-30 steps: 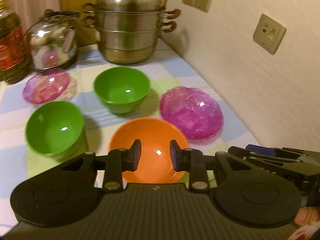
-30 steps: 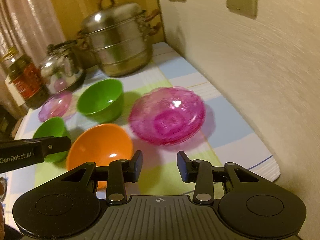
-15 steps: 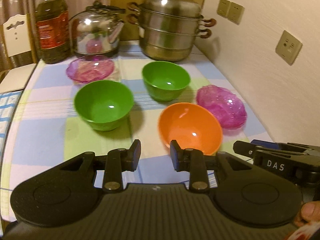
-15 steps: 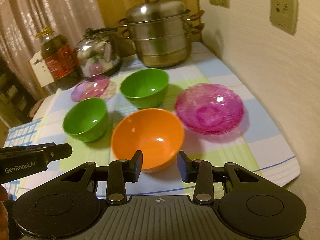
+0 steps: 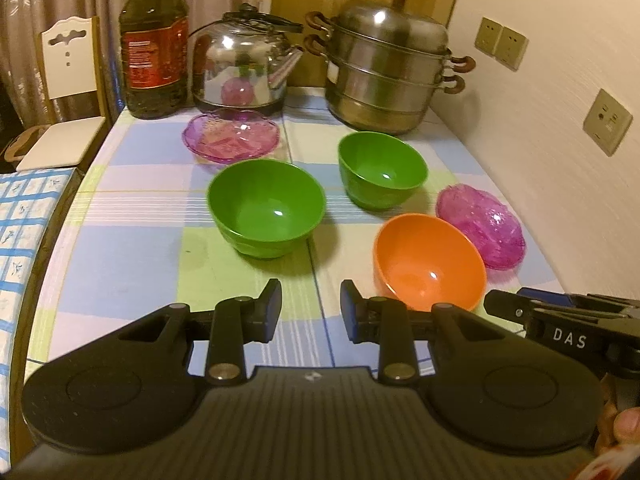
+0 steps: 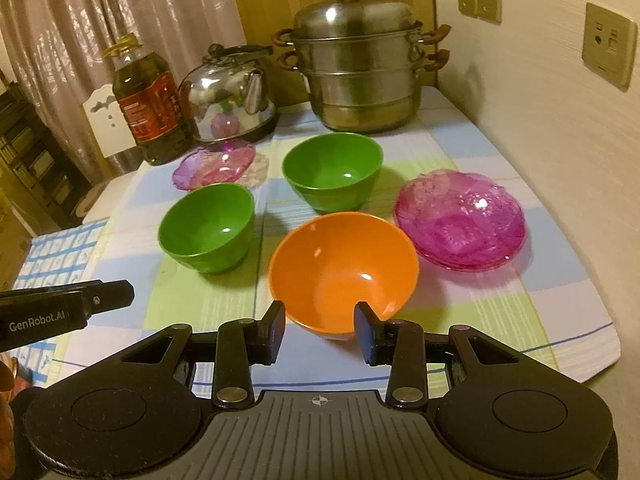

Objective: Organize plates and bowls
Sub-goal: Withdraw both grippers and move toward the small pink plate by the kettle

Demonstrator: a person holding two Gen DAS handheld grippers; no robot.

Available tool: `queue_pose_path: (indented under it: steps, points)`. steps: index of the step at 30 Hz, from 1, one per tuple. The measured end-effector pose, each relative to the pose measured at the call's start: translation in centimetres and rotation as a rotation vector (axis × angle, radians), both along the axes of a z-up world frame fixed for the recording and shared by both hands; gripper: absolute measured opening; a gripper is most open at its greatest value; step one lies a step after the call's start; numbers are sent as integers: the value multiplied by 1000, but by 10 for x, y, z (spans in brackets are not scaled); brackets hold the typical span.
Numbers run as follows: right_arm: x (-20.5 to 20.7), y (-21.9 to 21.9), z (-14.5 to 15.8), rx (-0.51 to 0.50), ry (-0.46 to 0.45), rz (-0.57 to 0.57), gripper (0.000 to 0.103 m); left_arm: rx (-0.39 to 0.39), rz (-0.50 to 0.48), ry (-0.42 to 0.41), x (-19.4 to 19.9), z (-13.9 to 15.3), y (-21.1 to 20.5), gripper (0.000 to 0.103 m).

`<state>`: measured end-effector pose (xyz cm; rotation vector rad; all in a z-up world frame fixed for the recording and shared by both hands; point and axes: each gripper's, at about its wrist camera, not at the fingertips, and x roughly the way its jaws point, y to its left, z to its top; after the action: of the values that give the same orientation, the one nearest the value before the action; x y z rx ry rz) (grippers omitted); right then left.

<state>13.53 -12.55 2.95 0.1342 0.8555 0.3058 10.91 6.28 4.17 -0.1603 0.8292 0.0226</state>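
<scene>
Surface (image 6: 460,312): checked cloth; carries every dish, with a steamer (image 6: 360,68), kettle (image 6: 228,100) and oil bottle (image 6: 148,108) along the far edge.
Pink stack (image 6: 460,226): glass plates, right side, near the wall.
Pink plate (image 6: 216,166): alone, far left, just in front of the kettle.
Orange bowl (image 6: 344,270): nearest, centre; empty.
Near green bowl (image 6: 208,226): left of the orange bowl; empty.
Far green bowl (image 6: 332,170): behind the orange bowl; empty.
Right tongs (image 6: 320,328): part open, nothing held; above the orange bowl's near rim.
Left tongs (image 5: 310,312): part open, nothing held; above bare cloth, short of the near green bowl.
Step, judged: first pick; nothing nested yet.
Method: straddle one rim wall, close firmly, lift straight, nest green in green; keep clear of the glass.
</scene>
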Motion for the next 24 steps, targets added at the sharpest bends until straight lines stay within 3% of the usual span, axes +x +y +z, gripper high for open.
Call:
queue_pose_path:
  steps: [24]
  points:
    - [27,44,-5,1,9,63,38,3,68,12,18,-5,42,28]
